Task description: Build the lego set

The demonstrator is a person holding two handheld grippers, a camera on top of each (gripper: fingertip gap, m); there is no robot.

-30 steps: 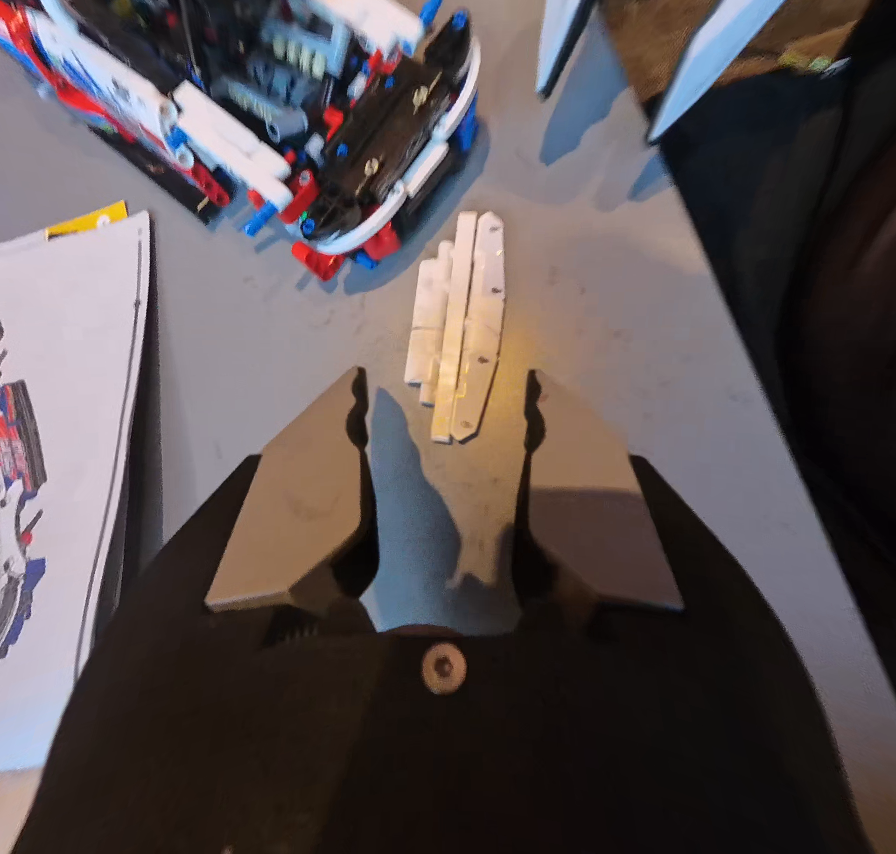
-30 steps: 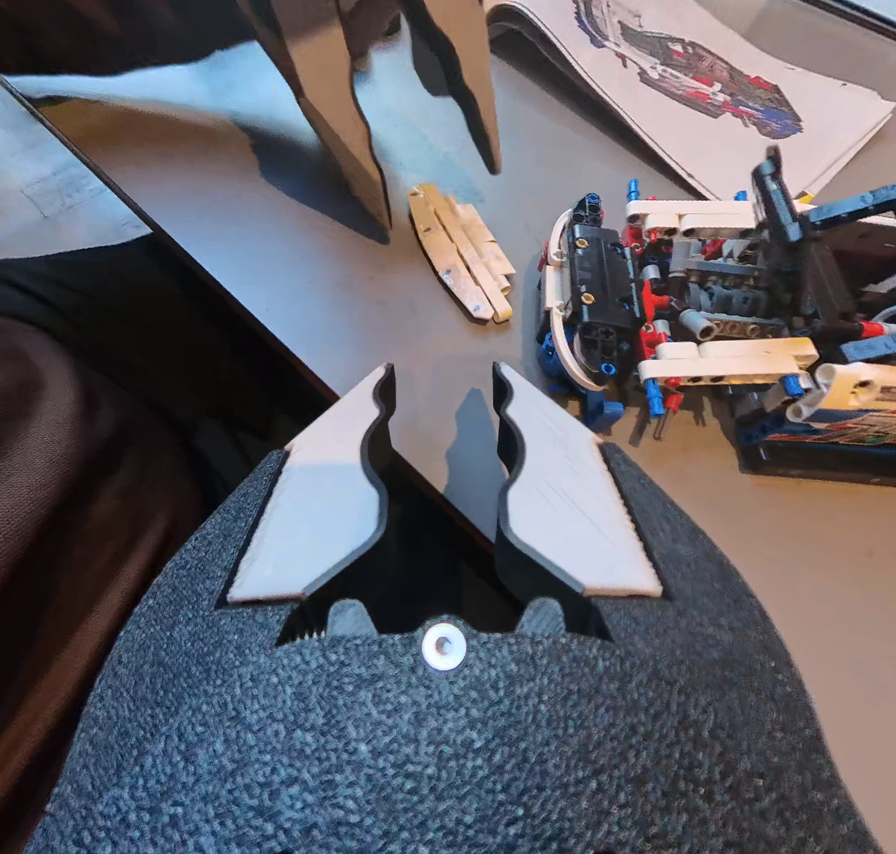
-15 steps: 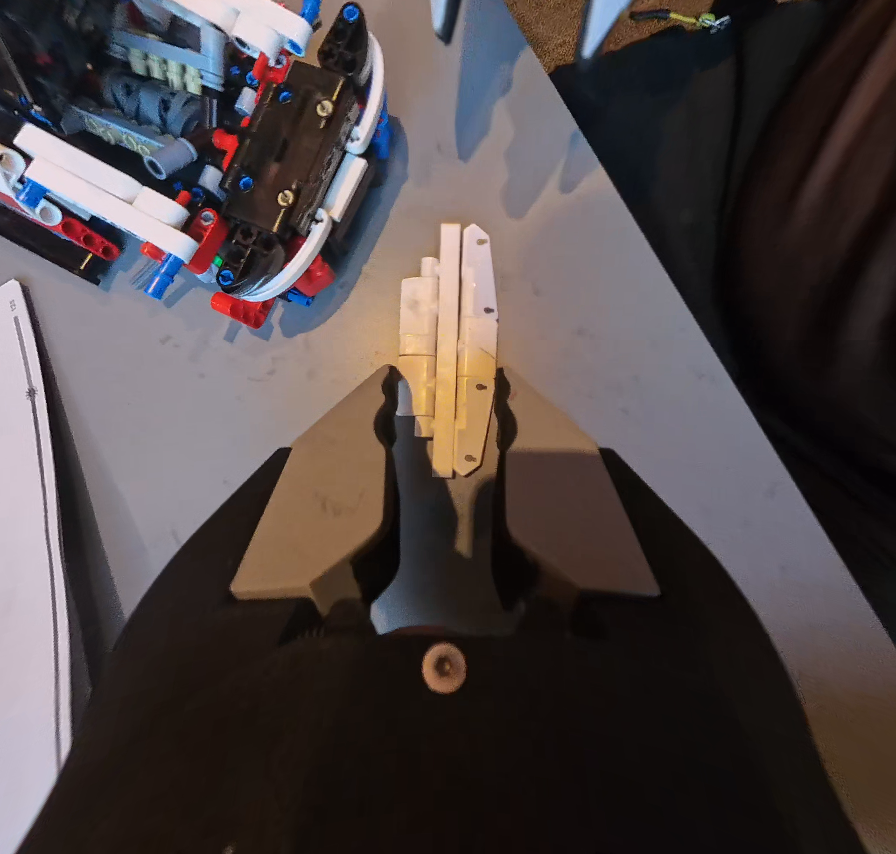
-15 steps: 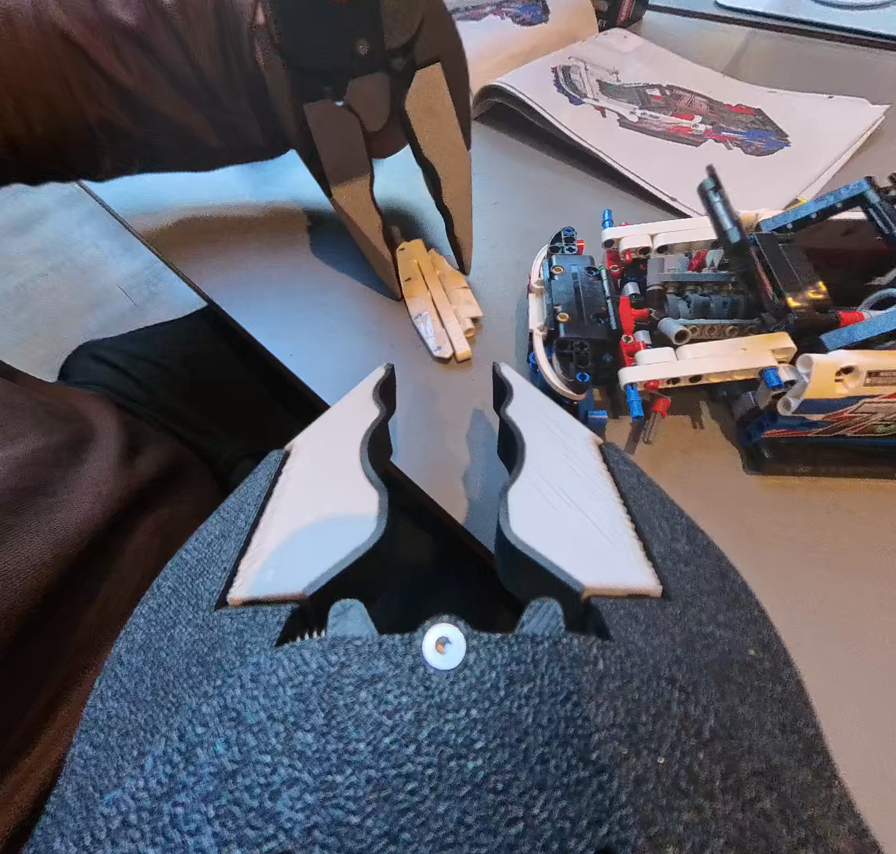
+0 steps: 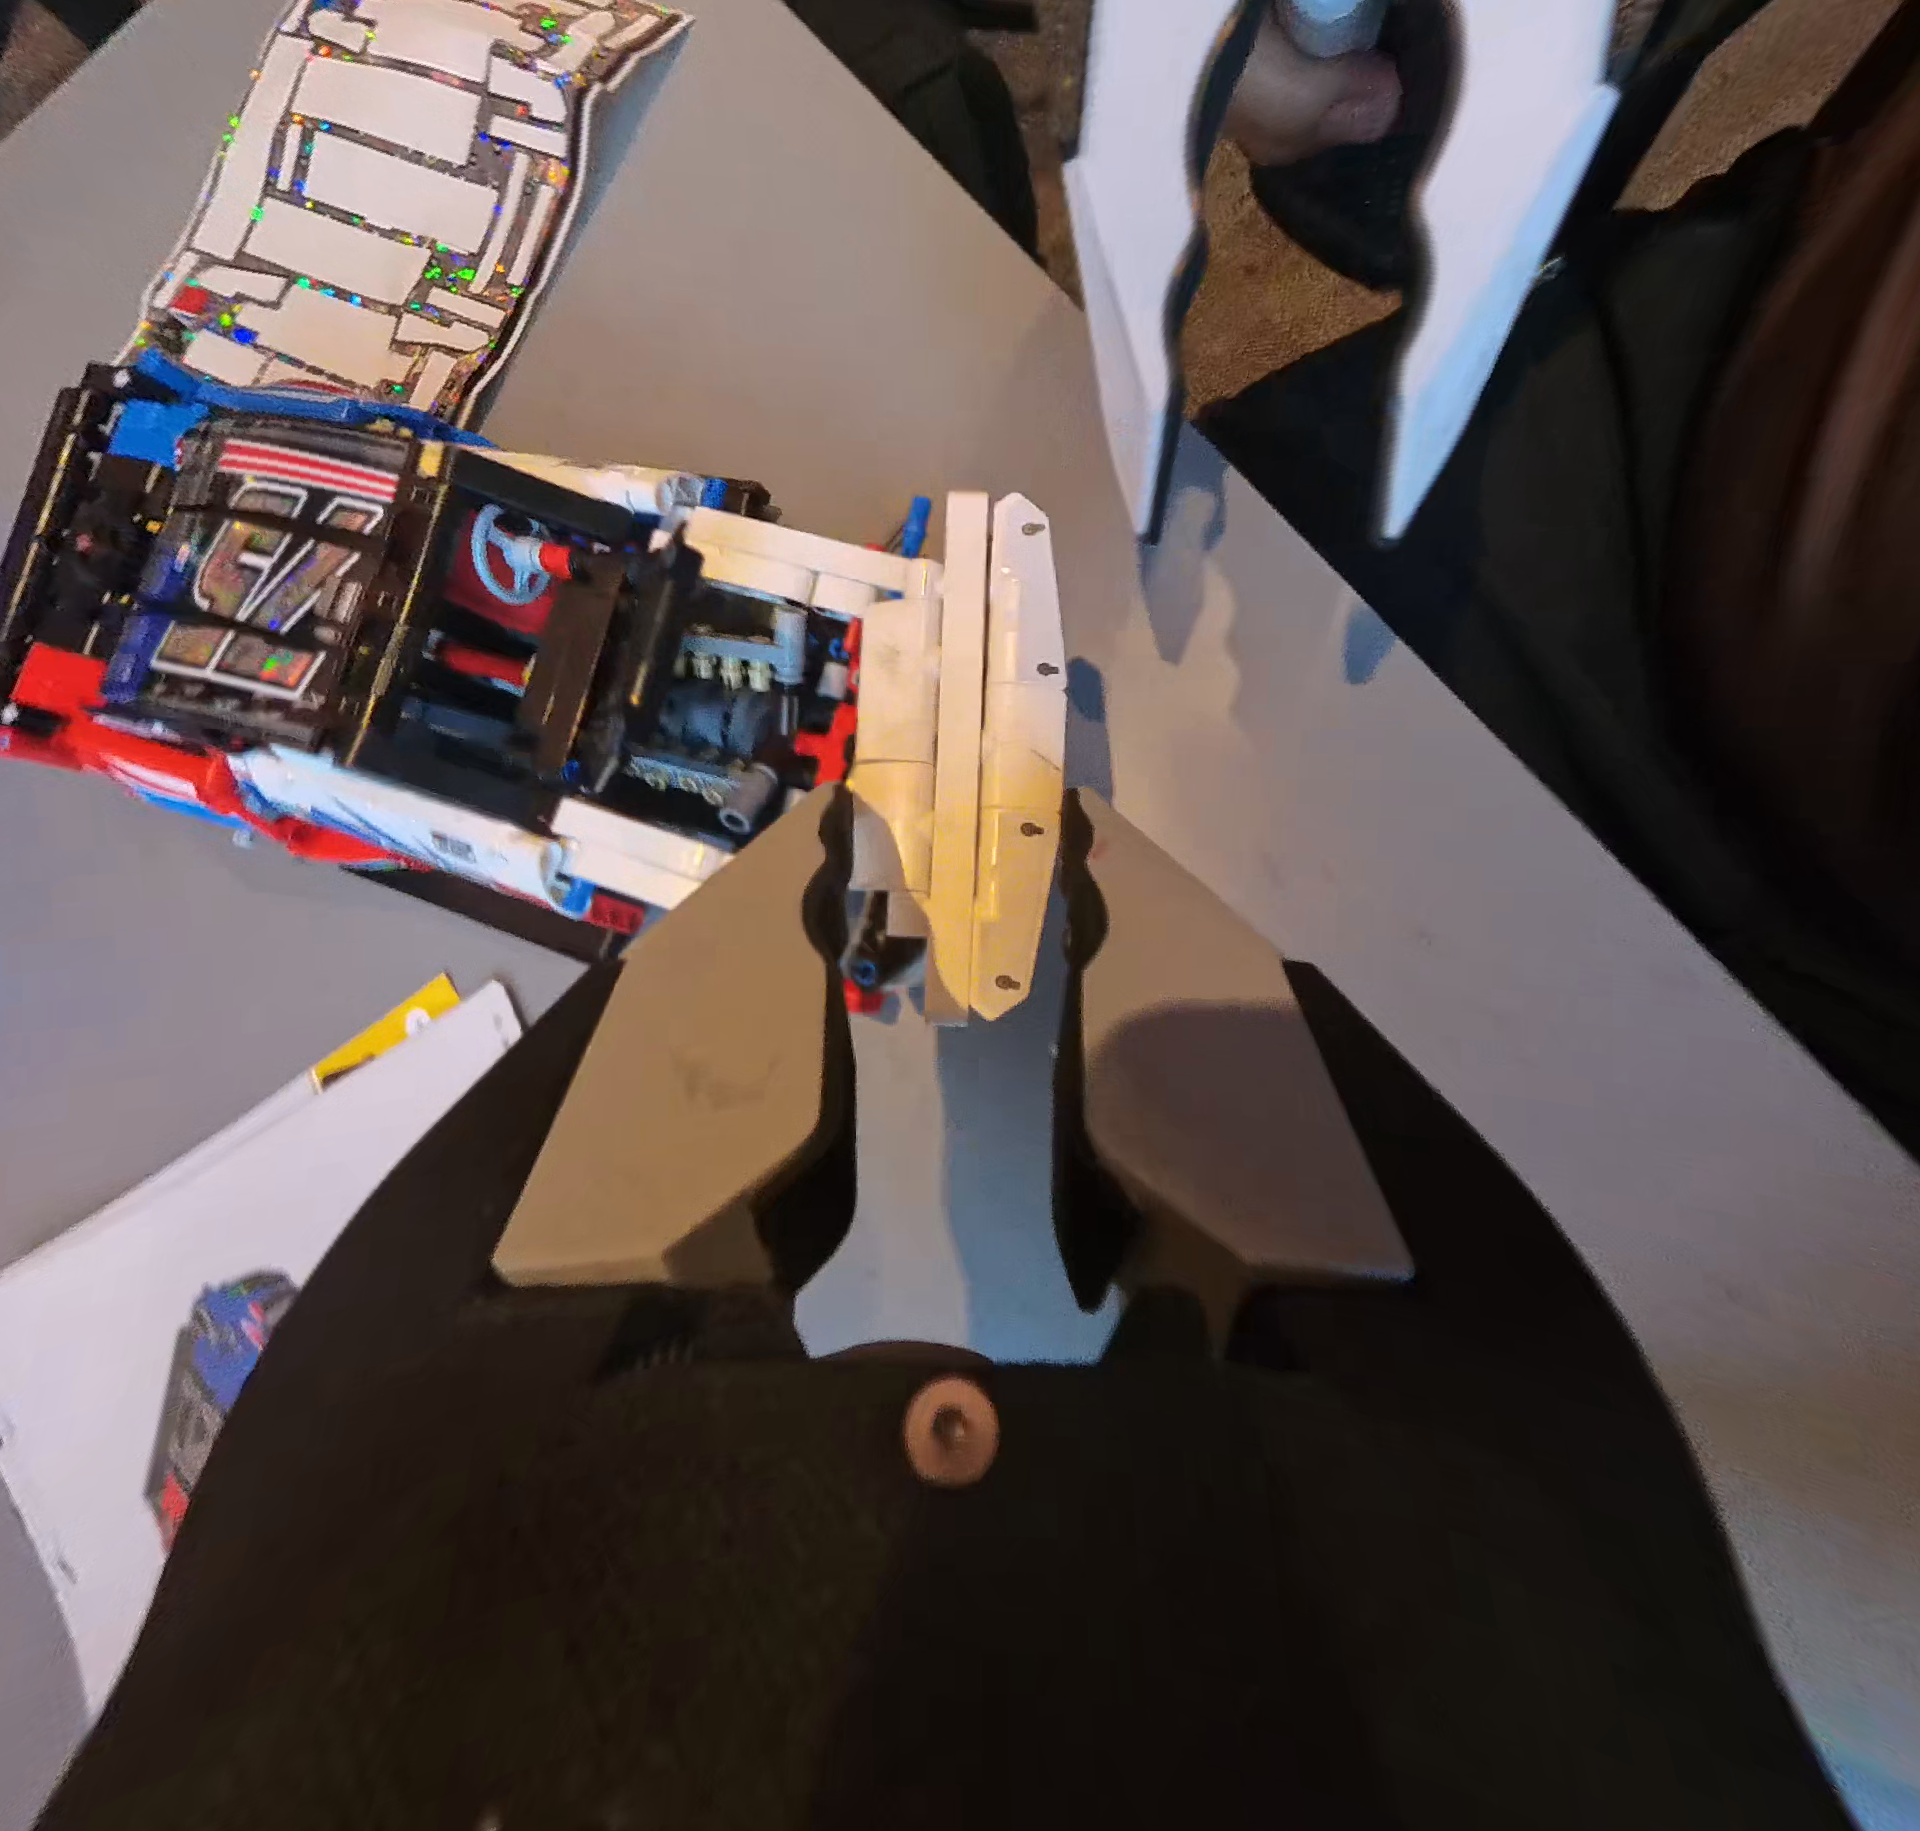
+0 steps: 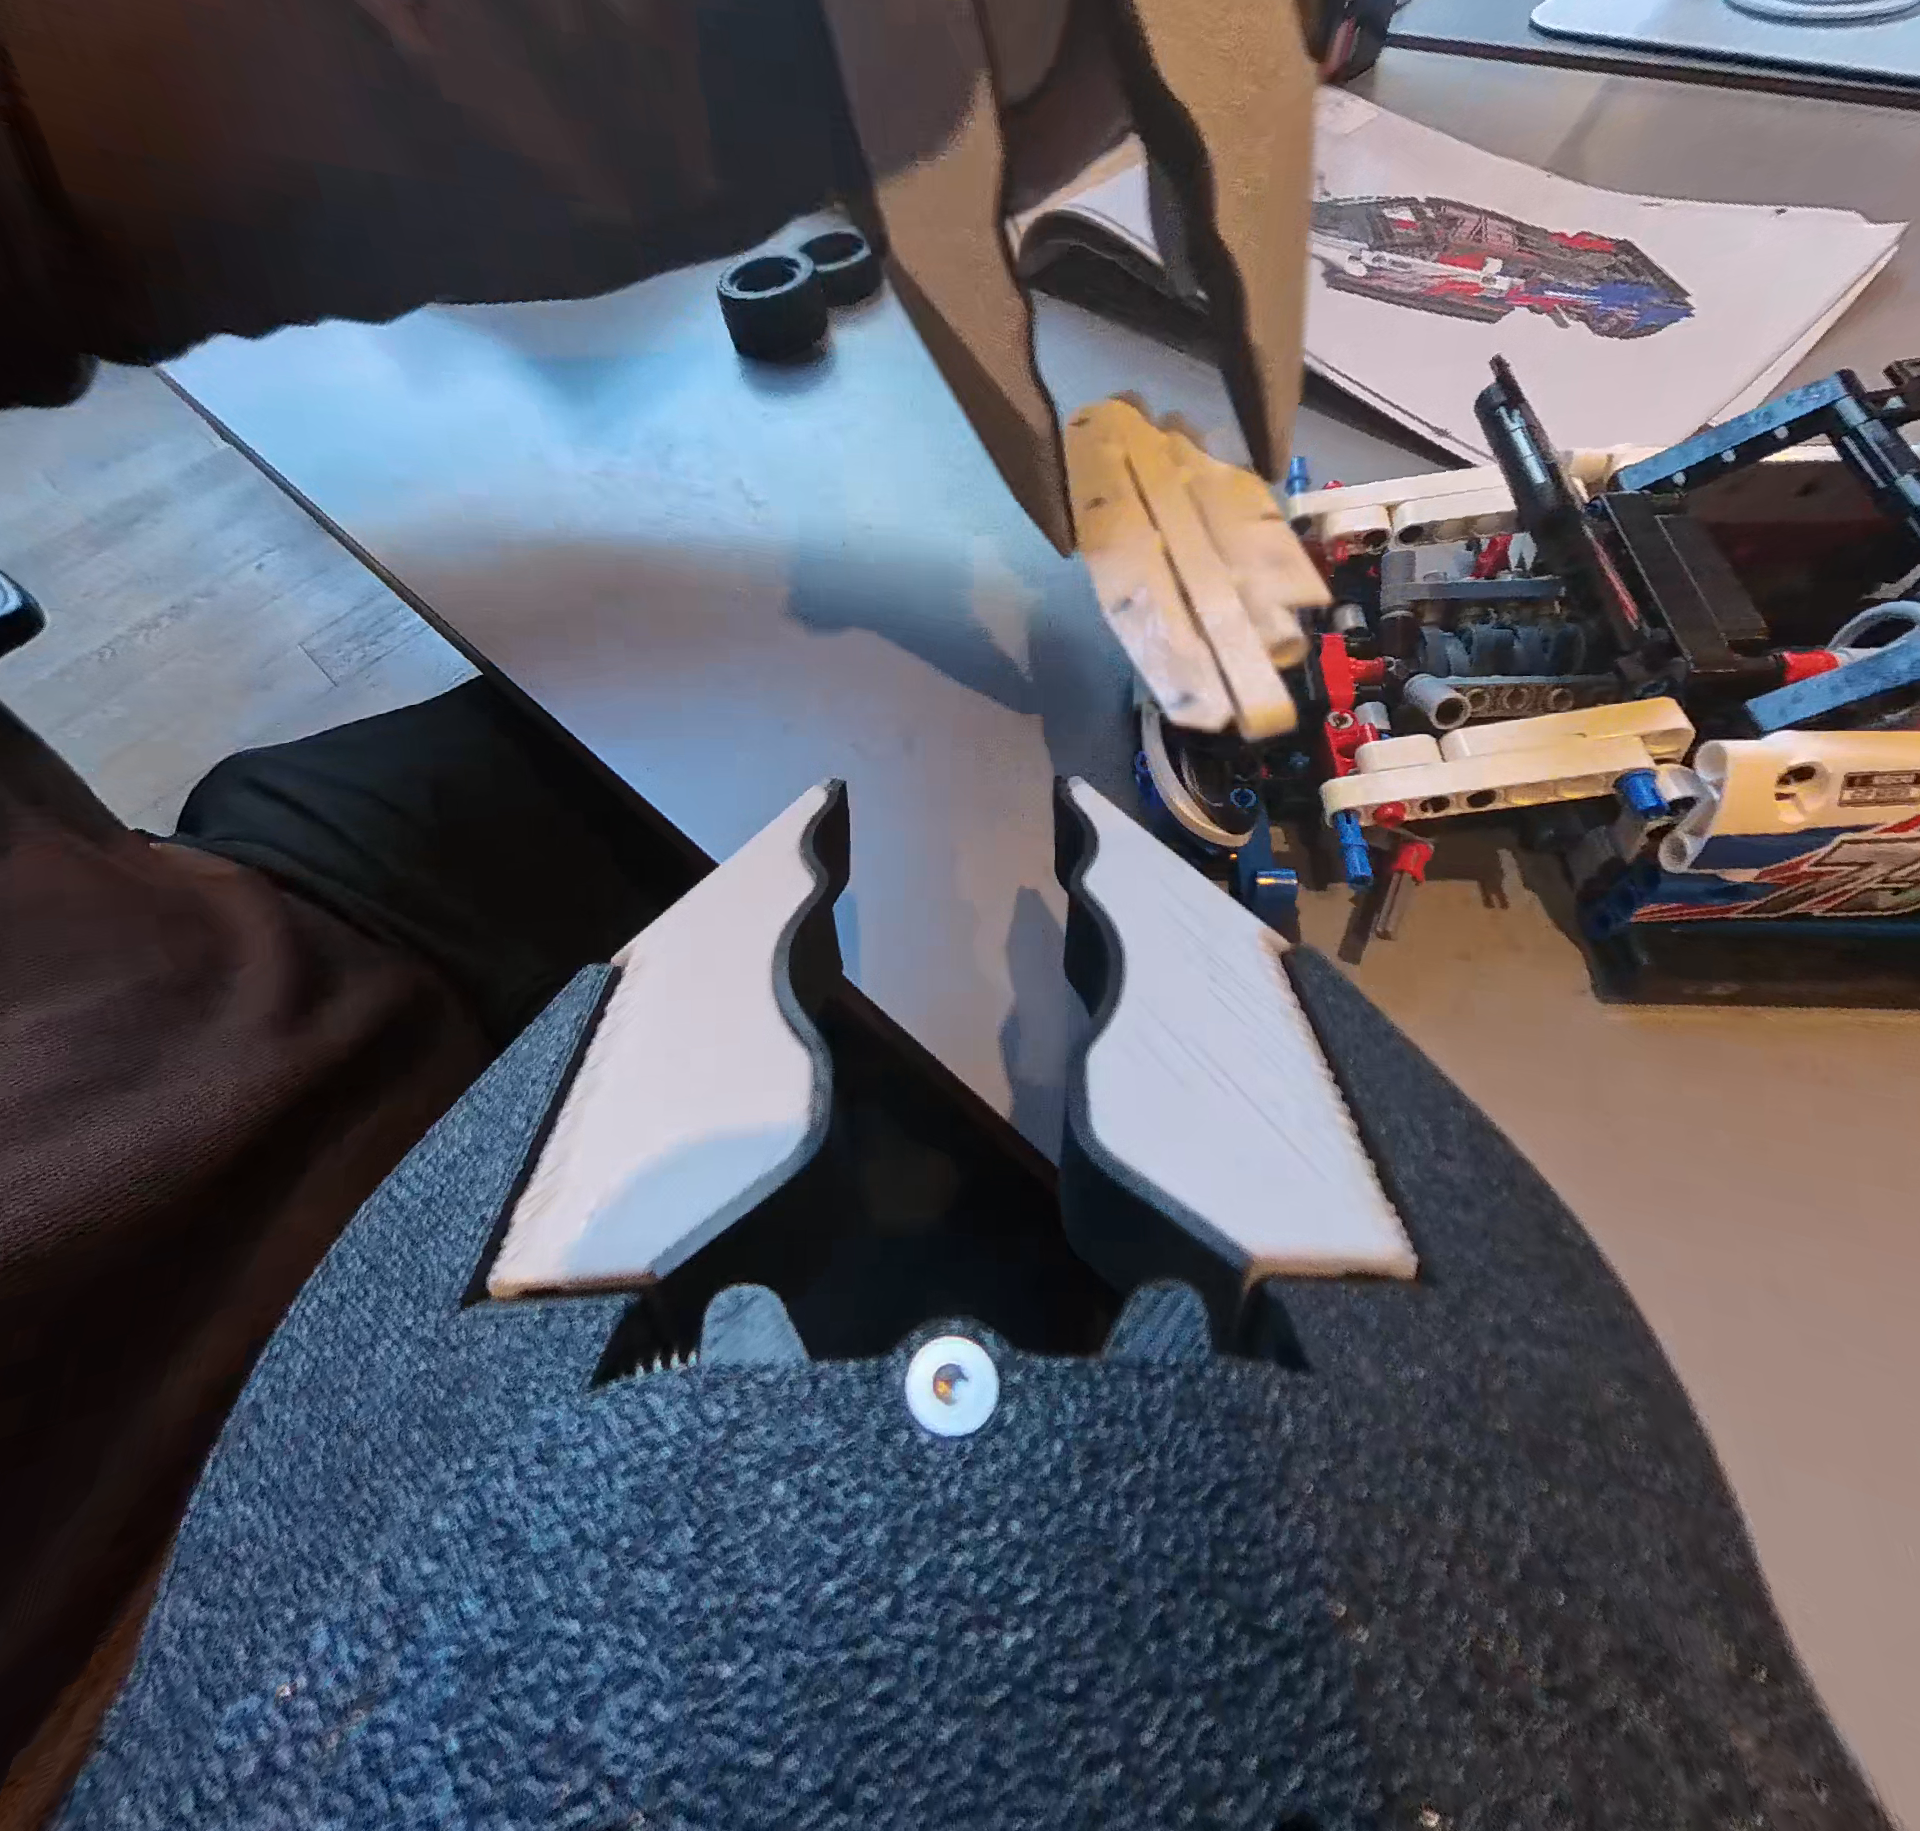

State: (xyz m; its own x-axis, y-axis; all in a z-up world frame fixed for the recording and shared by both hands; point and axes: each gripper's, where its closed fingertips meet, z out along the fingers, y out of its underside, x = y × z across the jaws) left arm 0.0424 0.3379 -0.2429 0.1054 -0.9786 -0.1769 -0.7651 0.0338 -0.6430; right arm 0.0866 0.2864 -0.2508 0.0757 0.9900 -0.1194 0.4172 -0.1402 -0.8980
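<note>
- The left gripper has its grey fingers clamped on a white panel piece, held off the table and reaching toward 12 o'clock in its own view (a dark sleeve shows behind it in the right wrist view).
- The right gripper hangs with its white fingers parted, nothing between them.

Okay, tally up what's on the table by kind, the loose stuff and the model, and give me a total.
Part-built car model: 1
White panel piece, held above the table in the left gripper: 1
Black tyres: 2
Instruction booklet: 1
Sticker sheet: 1
Total: 6
</note>
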